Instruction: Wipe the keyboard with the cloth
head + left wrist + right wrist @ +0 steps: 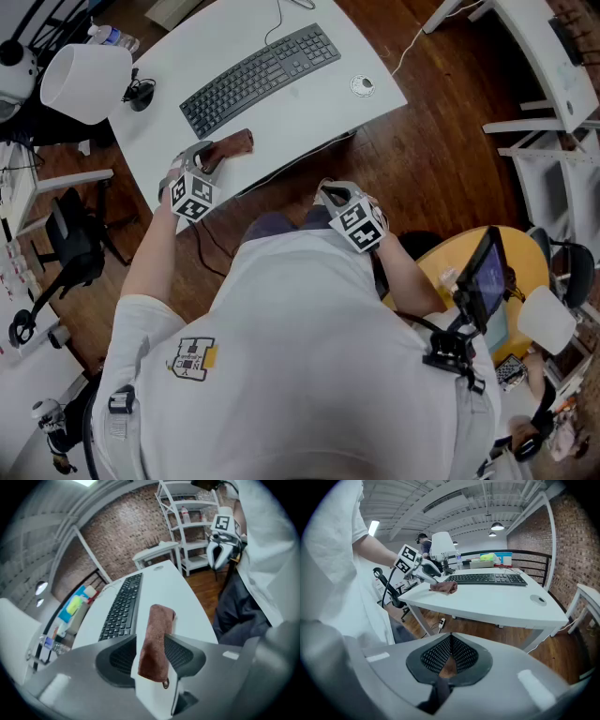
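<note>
At the white tabletop [319, 98]: L gripper [150, 645], jaws spread, straddles the brown cloth [157, 637] w/o pinching it. Cloth lies near the front edge, just short of the black keyboard [261, 77]. R gripper [449, 656], clenched & empty, hangs off to the side over the floor. Risk, prob.: a shallow pinch could drop the cloth or nudge it over the edge. Count: 1 cloth, 1 keyboard, 2 grippers.

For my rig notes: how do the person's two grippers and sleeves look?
The left gripper and the right gripper have grey bodies, black dotted pads and a white cube with black square markers. The person wears a white short-sleeved T-shirt.
</note>
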